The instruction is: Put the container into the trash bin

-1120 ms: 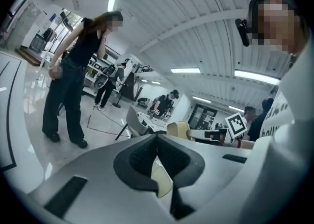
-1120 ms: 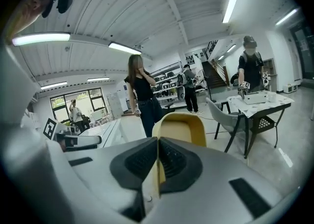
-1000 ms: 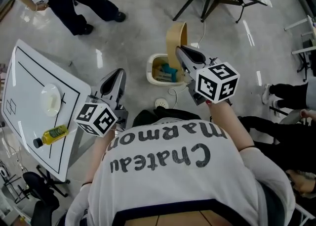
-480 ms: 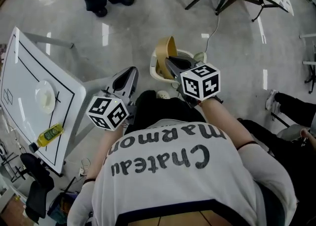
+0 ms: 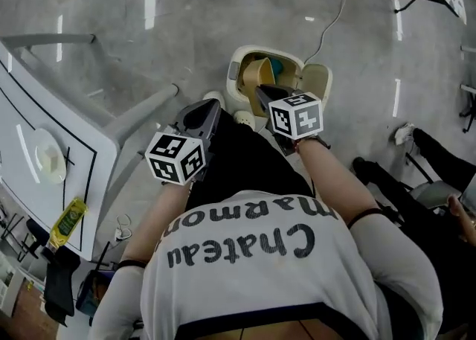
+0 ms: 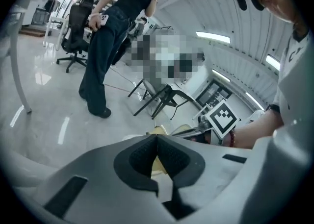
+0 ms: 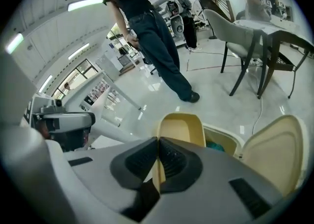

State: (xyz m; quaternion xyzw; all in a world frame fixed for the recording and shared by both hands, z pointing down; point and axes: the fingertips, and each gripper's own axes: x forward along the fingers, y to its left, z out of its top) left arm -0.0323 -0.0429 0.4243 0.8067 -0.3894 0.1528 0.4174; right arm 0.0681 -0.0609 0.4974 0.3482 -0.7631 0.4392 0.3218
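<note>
Drop step, I reckon. My right gripper pinches tight on container wall, body sticking out past fingertips. trash bin gapes just beyond and below them. My left gripper closed on nothing. Next I'd lower slightly, then let go.

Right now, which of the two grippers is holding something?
The right gripper: its jaws pinch the wall of the tan container over the open trash bin. The left gripper has its jaws shut on nothing.
</note>
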